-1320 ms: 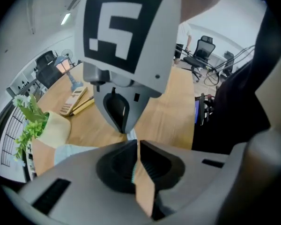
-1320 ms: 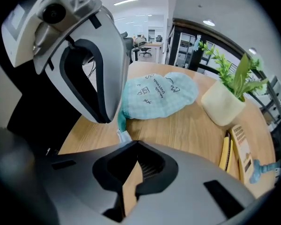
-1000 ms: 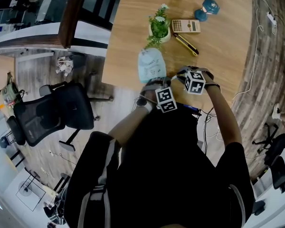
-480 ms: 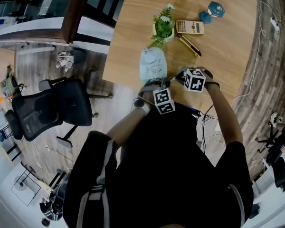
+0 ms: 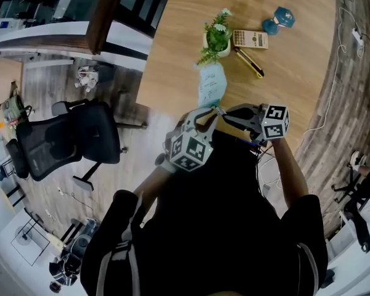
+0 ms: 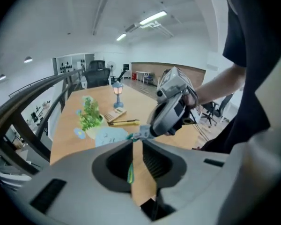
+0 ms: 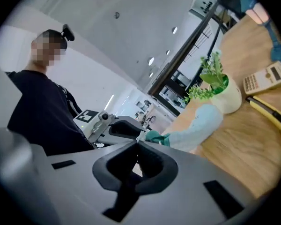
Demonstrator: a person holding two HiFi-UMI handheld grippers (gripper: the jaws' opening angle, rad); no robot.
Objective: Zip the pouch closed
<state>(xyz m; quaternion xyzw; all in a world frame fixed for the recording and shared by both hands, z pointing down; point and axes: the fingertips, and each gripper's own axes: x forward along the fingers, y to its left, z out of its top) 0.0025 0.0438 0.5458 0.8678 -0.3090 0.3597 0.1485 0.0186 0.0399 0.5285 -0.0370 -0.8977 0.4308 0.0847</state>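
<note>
Wooden table: upper right, head view. Left gripper: jaws have just been opening, narrowly apart; a green sliver sits between them, unpressed. Right gripper: jaws closed, nipping the green end of the pouch. Pouch, pale blue: frame centre, between the grippers' tips and the potted plant above.

Jaws of the left gripper, just opening, flank a green strip; right gripper clamps the pouch.

pale blue pouch at the counter's near edge, its end at the right tongs, plant just beyond.
</note>
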